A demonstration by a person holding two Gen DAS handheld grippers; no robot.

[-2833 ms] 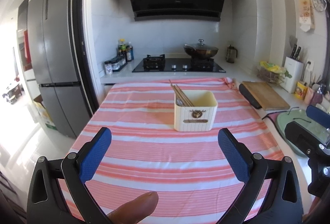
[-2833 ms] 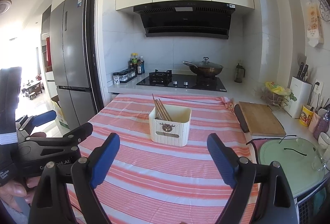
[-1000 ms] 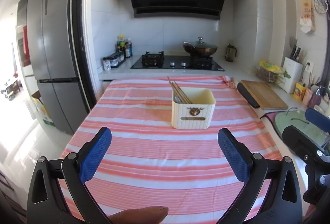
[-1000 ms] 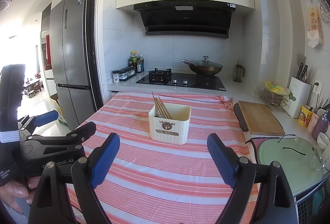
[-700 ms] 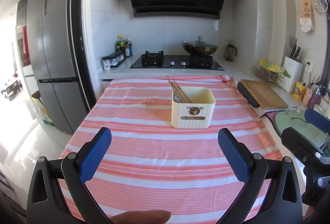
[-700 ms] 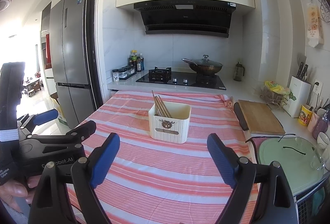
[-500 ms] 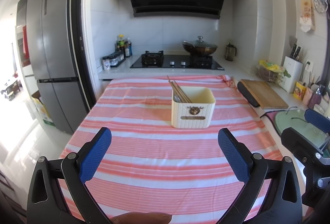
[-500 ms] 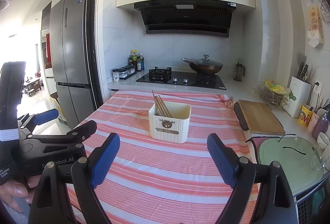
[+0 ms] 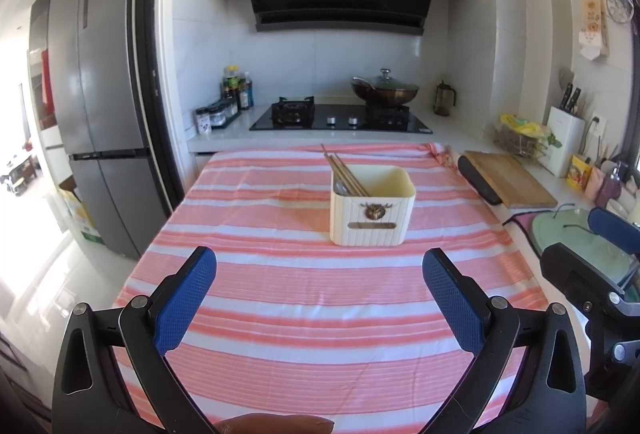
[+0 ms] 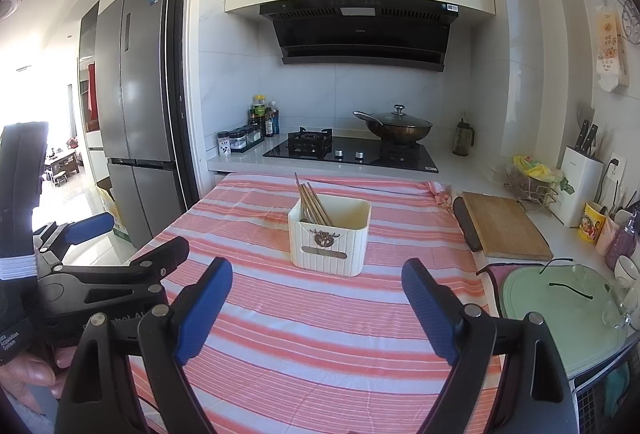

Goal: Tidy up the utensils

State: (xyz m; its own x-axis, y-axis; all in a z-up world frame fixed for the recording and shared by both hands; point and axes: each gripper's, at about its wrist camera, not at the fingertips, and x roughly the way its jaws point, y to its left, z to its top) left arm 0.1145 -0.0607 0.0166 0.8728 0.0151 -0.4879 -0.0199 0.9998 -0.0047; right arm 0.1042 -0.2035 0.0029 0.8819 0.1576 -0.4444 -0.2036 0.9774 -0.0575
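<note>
Two hand-held grippers hover over the near edge of the worktop, and neither holds anything. The left hand-held gripper (image 9: 320,294) fills the bottom of its own view with its blue pads spread wide; the right hand-held gripper (image 10: 316,304) sits likewise at the bottom of its view, jaws parted and empty.

At the centre of both frames stands the cream utensil holder (image 9: 372,210), upright on the pink striped cloth (image 9: 280,294) that covers the worktop. A bundle of chopsticks (image 9: 346,174) already leans inside it, tips up toward its left rear corner, with what looks like a metal spoon beside them. No loose utensils show on the cloth in either view.

Judging from this, the sorting appears finished or very nearly so, and both tools are at rest well apart from the holder. If any piece remains, it lies outside these views, perhaps among the clutter at the right edge near the wooden cutting board (image 10: 506,226). The next move calls for locating such a piece first, then closing on it with one tool.
</note>
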